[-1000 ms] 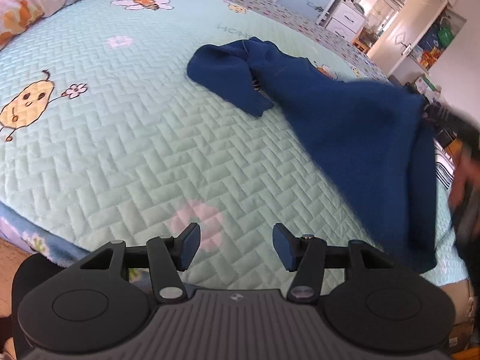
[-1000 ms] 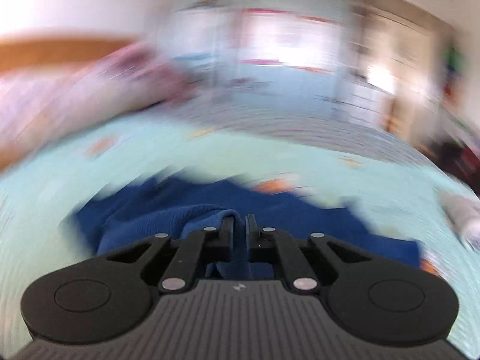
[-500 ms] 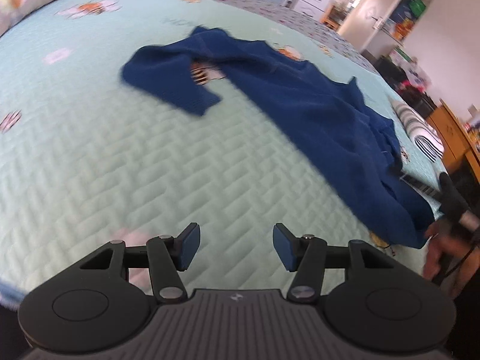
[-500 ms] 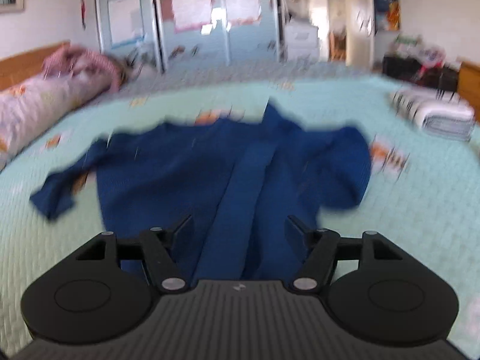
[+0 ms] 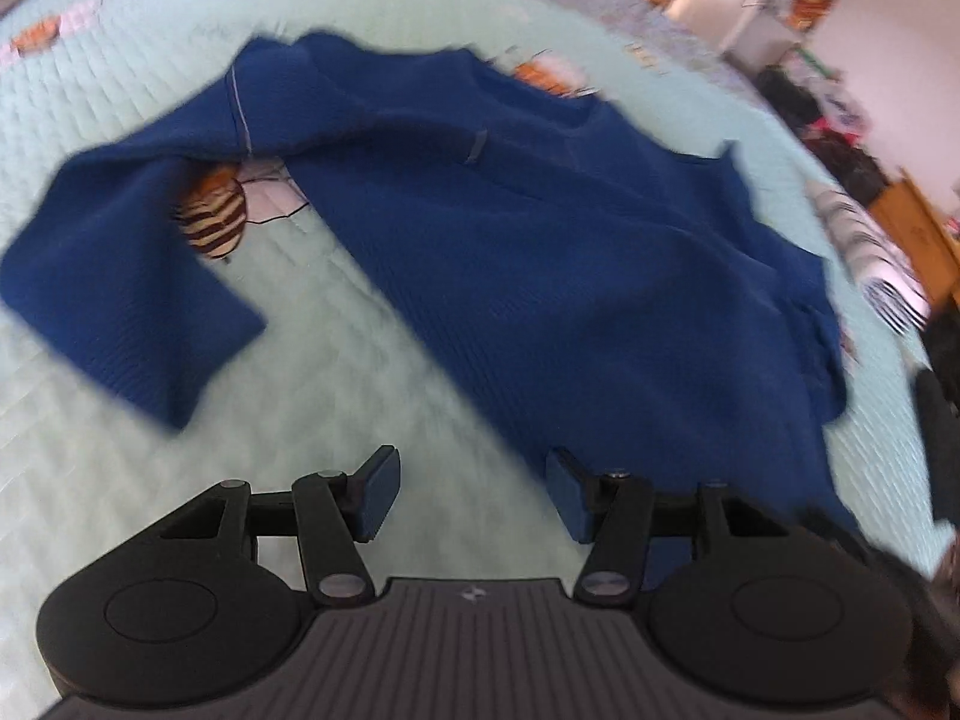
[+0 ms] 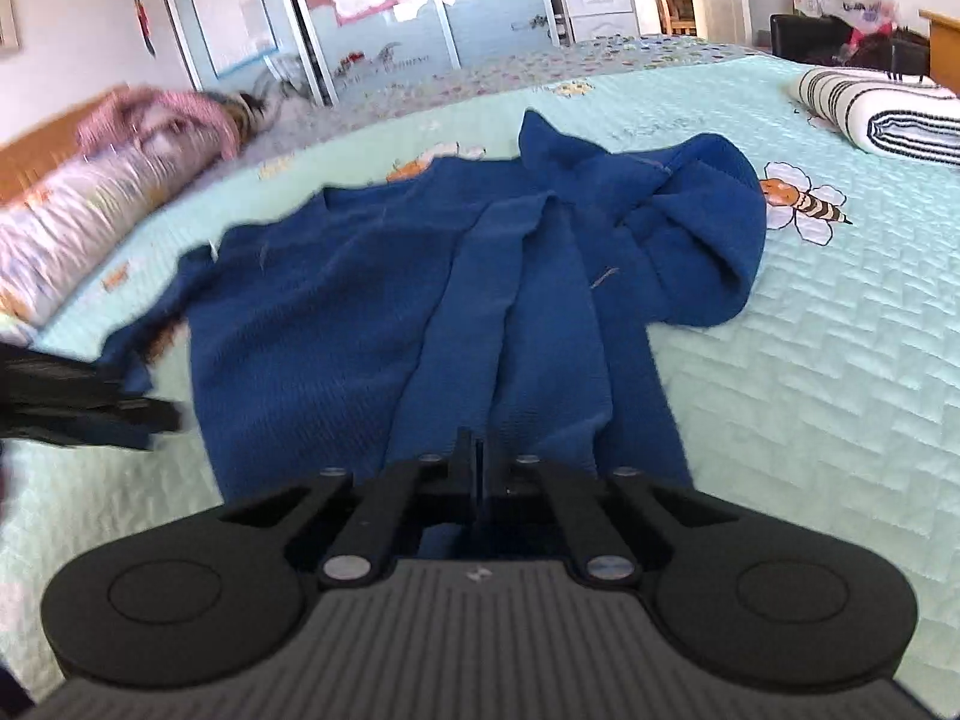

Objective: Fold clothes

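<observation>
A dark blue knit sweater [image 5: 540, 252] lies spread on the pale green quilted bed [image 5: 120, 450], one sleeve bent toward the near left. My left gripper [image 5: 474, 492] is open and empty, just above the bed at the sweater's near hem. In the right wrist view the sweater [image 6: 372, 312] lies rumpled with folds running toward me. My right gripper [image 6: 477, 462] is shut on the sweater's near hem. The left gripper [image 6: 90, 402] shows blurred at the left edge of that view.
A folded striped black-and-white cloth [image 6: 888, 114] lies at the bed's right side. Pillows and a pink blanket [image 6: 90, 180] lie along the wooden headboard on the left. Wardrobe doors, a white drawer unit [image 6: 600, 0] and clutter stand beyond the bed.
My right gripper let go of the sweater, opened, then shut again on its near hem. My left gripper moved closer to the sweater's hem and stayed open.
</observation>
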A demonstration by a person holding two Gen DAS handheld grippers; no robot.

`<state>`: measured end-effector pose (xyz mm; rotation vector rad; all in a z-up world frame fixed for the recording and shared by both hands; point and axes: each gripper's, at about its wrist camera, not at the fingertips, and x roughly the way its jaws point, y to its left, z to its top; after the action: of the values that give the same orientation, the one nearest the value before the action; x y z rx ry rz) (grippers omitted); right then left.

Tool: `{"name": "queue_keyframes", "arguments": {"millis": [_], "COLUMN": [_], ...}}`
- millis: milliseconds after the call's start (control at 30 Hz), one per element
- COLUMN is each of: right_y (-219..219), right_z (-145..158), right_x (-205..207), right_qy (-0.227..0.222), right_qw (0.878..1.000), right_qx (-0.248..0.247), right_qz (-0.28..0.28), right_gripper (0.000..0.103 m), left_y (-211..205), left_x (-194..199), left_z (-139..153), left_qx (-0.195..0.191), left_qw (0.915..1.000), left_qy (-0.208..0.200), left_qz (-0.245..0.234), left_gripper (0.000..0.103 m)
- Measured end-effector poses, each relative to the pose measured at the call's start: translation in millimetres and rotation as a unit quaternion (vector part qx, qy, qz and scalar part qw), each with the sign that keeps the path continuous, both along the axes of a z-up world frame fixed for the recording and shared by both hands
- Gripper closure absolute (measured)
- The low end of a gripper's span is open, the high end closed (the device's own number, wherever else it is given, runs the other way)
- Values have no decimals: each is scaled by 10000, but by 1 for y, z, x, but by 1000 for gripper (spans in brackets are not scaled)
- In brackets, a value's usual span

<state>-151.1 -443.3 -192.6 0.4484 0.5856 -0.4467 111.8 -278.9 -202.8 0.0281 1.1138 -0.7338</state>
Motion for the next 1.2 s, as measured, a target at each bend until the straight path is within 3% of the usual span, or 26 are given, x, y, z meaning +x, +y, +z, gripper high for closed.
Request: {"name": "queue_keyframes", "arguments": {"millis": [67, 133, 167, 200, 233, 267, 300, 333, 367, 533, 633, 700, 767, 833, 933, 1000, 1067, 1133, 1200], "right_y": [-12, -17, -18, -17, -13, -9, -5, -3, -4, -9, 11, 28, 43, 57, 68, 63, 50, 32, 8], "right_z": [-3, -9, -12, -15, -16, -17, -17, -17, -16, 8, 29, 38, 29, 18, 26, 40, 47, 47, 34], "right_x": [-4, -7, -8, -8, -7, -5, -2, -1, -2, -26, -45, -55, -60, -68, -83, -87, -83, -73, -52], "right_qy": [-75, -205, -280, -361, -397, -343, -258, -194, -202, -617, -793, -746, -413, -195, -351, -580, -617, -507, -163], "right_qw": [9998, 9989, 9979, 9972, 9976, 9984, 9990, 9992, 9991, 9975, 9949, 9933, 9935, 9931, 9942, 9958, 9971, 9974, 9993], "right_qx": [168, 432, 584, 645, 550, 411, 274, 184, 192, 246, 78, 22, 176, 281, 100, -137, -367, -486, -204], "right_qz": [-40, -3, 32, 91, 159, 201, 245, 296, 309, 240, 614, 881, 1048, 1124, 1016, 693, 260, -129, -273], "right_gripper": [97, 78, 58, 49, 49, 49, 59, 76, 99, 100, 100, 101, 100, 100, 89, 49, 27, 27, 27], "left_y": [-16, -32, -38, -44, -50, -56, -55, -51, -46, 13, 49, 70, 91, 114, 137, 146, 152, 158, 161], "left_x": [13, 22, 22, 22, 21, 20, 17, 14, 8, -20, -46, -54, -61, -69, -80, -87, -93, -97, -100], "left_z": [-2, -2, -2, -2, -1, -1, 1, 5, 10, 40, 41, 21, 0, -5, 0, 7, 13, 19, 22], "left_qx": [-61, -169, -221, -273, -324, -376, -488, -617, -694, -1173, -931, -719, -513, -736, -815, -772, -820, -914, -917], "left_qw": [9999, 9995, 9995, 9994, 9993, 9991, 9984, 9974, 9964, 9900, 9925, 9959, 9970, 9939, 9923, 9929, 9928, 9920, 9923], "left_qy": [20, 47, 2, -60, -122, -184, -259, -338, -456, -598, -638, -241, 187, 369, 339, 211, 98, 12, -64], "left_qz": [158, 269, 237, 180, 124, 67, 84, 121, 164, 500, 469, 501, 549, 733, 874, 881, 864, 867, 835], "left_gripper": [27, 26, 34, 44, 80, 95, 95, 96, 96, 96, 96, 93, 89, 88, 84, 84, 81, 76, 72]}}
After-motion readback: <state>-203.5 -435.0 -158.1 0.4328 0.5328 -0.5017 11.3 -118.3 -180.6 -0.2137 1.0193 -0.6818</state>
